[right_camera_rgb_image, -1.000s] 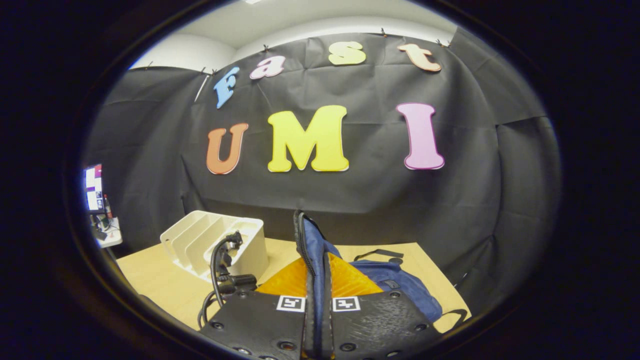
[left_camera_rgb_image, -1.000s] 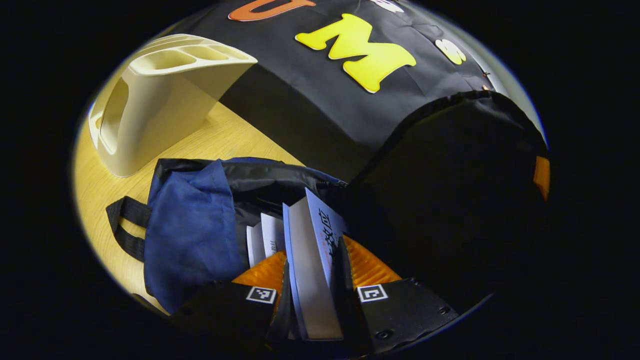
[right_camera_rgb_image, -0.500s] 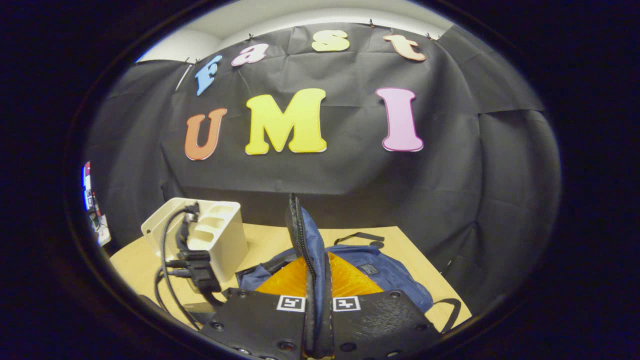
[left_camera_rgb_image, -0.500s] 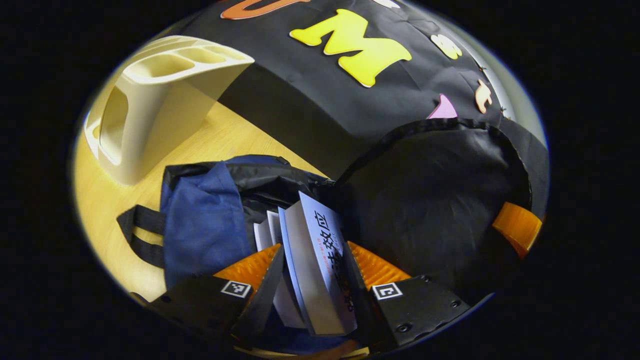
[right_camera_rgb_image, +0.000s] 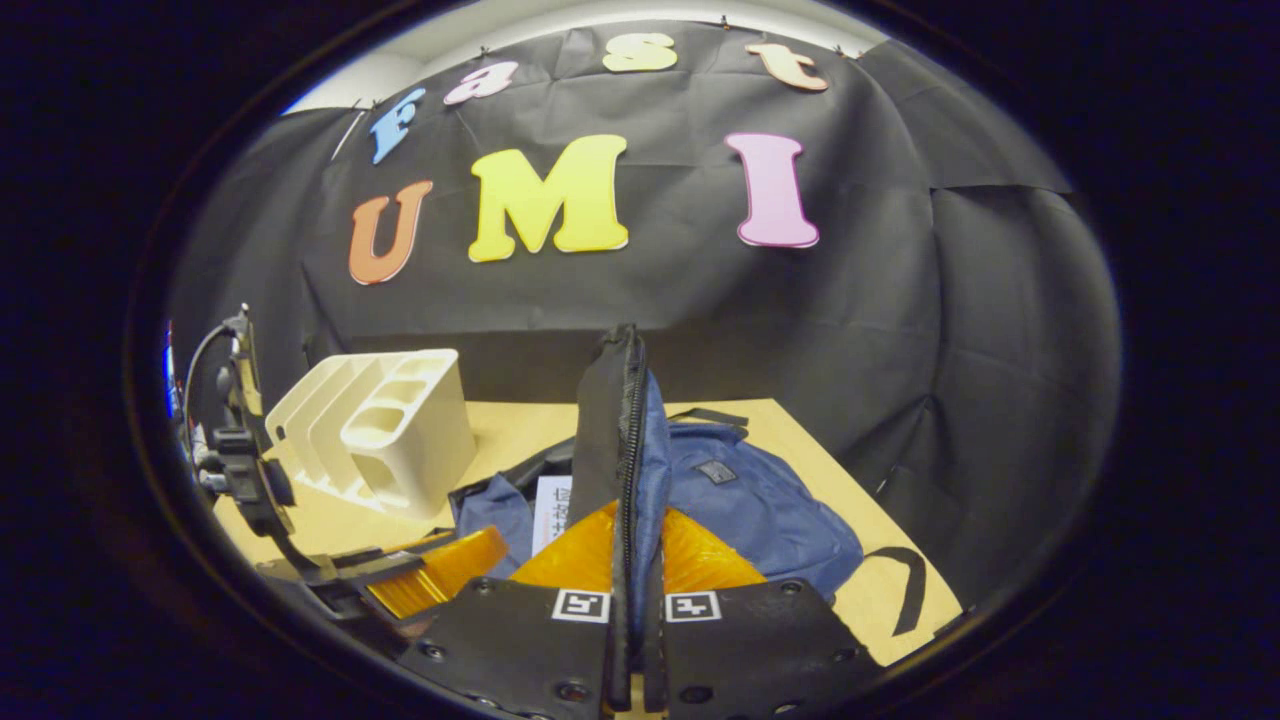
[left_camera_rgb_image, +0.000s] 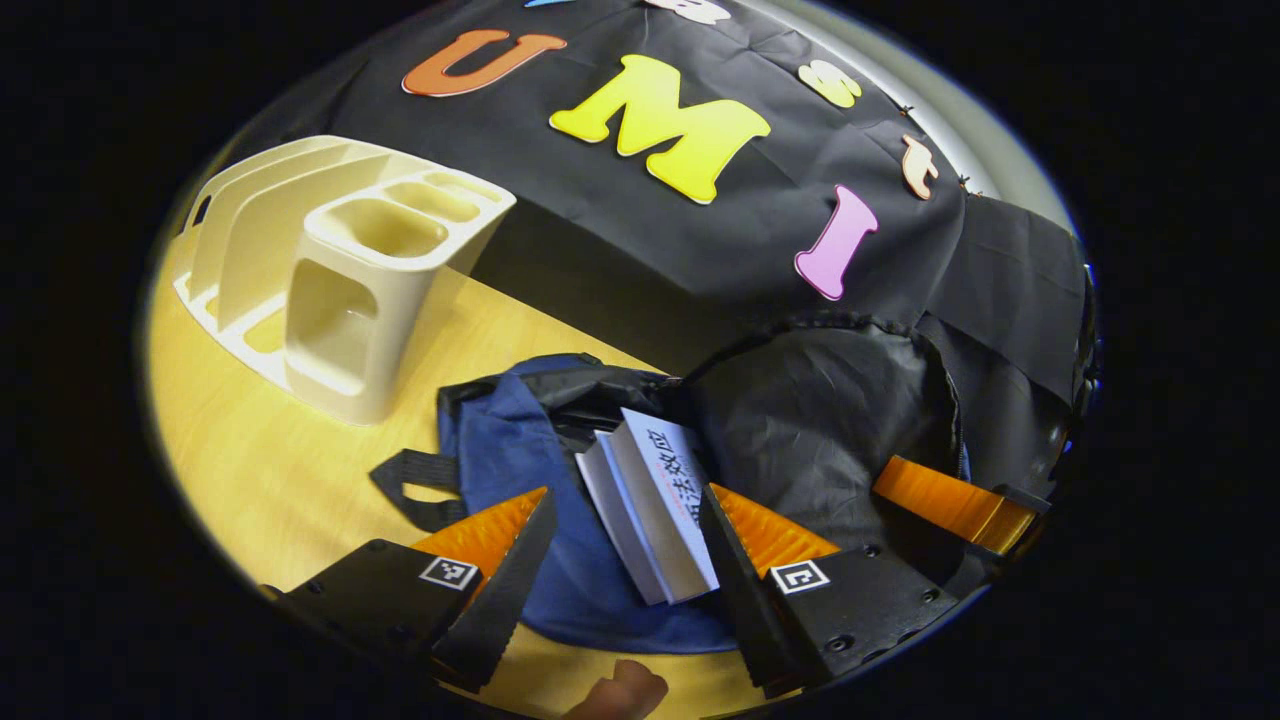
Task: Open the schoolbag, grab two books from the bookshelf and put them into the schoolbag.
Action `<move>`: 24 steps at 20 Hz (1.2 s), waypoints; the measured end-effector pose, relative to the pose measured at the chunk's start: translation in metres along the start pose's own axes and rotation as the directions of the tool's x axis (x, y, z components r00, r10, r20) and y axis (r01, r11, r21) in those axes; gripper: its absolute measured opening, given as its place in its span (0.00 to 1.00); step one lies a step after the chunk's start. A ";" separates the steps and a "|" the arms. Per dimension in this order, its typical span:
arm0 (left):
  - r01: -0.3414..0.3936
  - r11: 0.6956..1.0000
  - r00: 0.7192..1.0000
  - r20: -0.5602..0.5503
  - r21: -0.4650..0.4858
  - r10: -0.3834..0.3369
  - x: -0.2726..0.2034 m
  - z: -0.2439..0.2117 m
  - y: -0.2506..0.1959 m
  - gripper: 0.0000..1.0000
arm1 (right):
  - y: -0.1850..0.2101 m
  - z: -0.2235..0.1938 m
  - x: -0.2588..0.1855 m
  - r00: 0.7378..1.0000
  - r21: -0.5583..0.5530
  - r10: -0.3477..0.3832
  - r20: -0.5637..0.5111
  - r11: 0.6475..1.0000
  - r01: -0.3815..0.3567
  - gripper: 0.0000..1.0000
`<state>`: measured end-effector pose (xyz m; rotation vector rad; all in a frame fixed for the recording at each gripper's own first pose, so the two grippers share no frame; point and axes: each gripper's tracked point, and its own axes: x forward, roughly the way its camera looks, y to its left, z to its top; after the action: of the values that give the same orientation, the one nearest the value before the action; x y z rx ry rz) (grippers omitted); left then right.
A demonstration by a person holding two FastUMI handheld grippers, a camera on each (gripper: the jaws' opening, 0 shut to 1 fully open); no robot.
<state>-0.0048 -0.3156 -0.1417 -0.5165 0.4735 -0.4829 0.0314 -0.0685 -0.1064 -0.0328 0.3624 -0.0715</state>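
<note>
Left gripper view showed the left gripper, jaws now spread, releasing the book into the schoolbag, whose flap the right gripper pinched.

Wall: black cloth hangs behind my surface.
Surface: pale wood, lit warm.
Ceiling: white strip above the cloth.

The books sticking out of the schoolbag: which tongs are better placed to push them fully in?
Left. The left tongs are open, straddling the books at the schoolbag mouth. The right tongs are shut on the flap, holding it up, so they look occupied.
</note>
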 end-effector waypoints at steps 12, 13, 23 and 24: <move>-0.245 0.959 0.948 0.243 0.143 0.206 -0.143 0.055 0.096 0.90 | -0.002 -0.043 -0.037 0.998 0.047 -0.054 -0.013 0.997 0.054 0.23; -0.255 0.954 0.942 0.262 0.158 0.209 -0.154 0.059 0.098 0.90 | -0.005 -0.043 -0.039 0.998 0.045 -0.068 -0.005 0.997 0.068 0.26; -0.254 0.915 0.931 0.336 0.314 0.143 -0.230 0.097 0.071 0.90 | 0.016 -0.044 -0.056 0.997 -0.004 -0.076 0.006 0.997 0.076 0.46; -0.228 0.928 0.943 0.303 0.293 0.136 -0.231 0.094 0.070 0.90 | 0.020 -0.039 -0.063 0.998 -0.004 -0.061 0.024 0.998 0.061 0.46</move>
<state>-0.1146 -0.1043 -0.0394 -0.2117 0.1619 -0.2918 -0.0402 -0.0446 -0.1210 -0.0491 0.3378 -0.1308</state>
